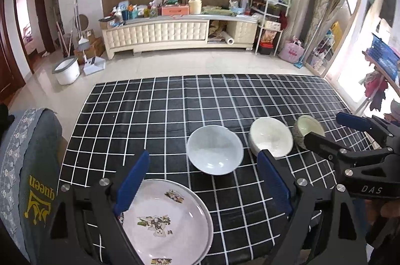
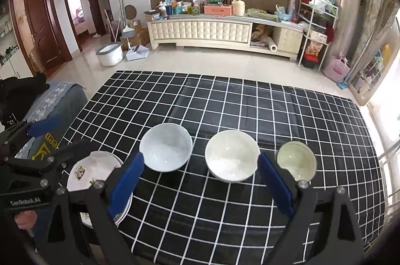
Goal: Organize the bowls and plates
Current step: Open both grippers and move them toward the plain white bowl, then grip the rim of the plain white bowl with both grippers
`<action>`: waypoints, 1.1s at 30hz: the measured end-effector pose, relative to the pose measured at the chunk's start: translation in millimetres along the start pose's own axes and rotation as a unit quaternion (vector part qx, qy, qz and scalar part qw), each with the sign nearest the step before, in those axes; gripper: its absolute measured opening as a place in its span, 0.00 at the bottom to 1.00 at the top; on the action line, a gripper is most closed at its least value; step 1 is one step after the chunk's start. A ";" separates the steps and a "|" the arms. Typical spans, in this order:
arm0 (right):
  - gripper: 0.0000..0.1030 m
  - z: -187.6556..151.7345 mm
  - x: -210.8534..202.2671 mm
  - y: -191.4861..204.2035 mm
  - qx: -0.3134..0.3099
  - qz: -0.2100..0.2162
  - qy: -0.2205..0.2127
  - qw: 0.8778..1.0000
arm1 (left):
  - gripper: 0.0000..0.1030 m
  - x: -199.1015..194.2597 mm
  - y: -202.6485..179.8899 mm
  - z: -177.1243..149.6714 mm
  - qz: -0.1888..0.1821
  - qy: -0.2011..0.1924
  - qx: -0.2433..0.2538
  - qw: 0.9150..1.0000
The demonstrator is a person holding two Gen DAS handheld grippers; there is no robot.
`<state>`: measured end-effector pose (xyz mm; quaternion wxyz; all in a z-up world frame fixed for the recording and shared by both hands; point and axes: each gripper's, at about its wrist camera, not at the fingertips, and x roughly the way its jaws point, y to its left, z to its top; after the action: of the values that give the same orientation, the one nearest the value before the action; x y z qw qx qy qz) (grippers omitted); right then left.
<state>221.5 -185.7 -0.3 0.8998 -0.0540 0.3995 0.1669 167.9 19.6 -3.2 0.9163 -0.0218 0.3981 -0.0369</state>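
Where tiled floor meets checked tablecloth (image 2: 225, 102), three bowls, cluttered cabinet (image 2: 225, 32).

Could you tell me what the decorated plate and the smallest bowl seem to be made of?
The decorated plate looks like glazed ceramic or melamine: glossy white with printed motifs; the look leaves it open. The smallest bowl seems to be glazed ceramic, pale and shiny inside, with a speckled grey outside in the left wrist view.

Bright daylight glares from the right-hand windows; fisheye edges curve and darken.
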 end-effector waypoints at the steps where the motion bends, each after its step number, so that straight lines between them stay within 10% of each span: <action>1: 0.92 2.4 4.7 -0.2 0.000 -0.001 0.003 1.000 | 0.84 5.0 2.6 2.1 -0.001 0.005 -0.003 1.000; 22: 0.91 31.3 106.4 5.0 -0.028 0.024 0.063 0.997 | 0.84 107.9 34.1 21.2 0.001 0.077 -0.020 0.997; 33: 0.60 23.3 156.9 6.8 -0.033 0.045 0.107 0.993 | 0.76 163.5 43.5 3.7 -0.018 0.135 -0.035 0.990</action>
<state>333.5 -133.6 -99.9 0.8414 -0.0830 0.4895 0.2131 284.0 49.0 -122.6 0.8519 -0.0555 0.5190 -0.0422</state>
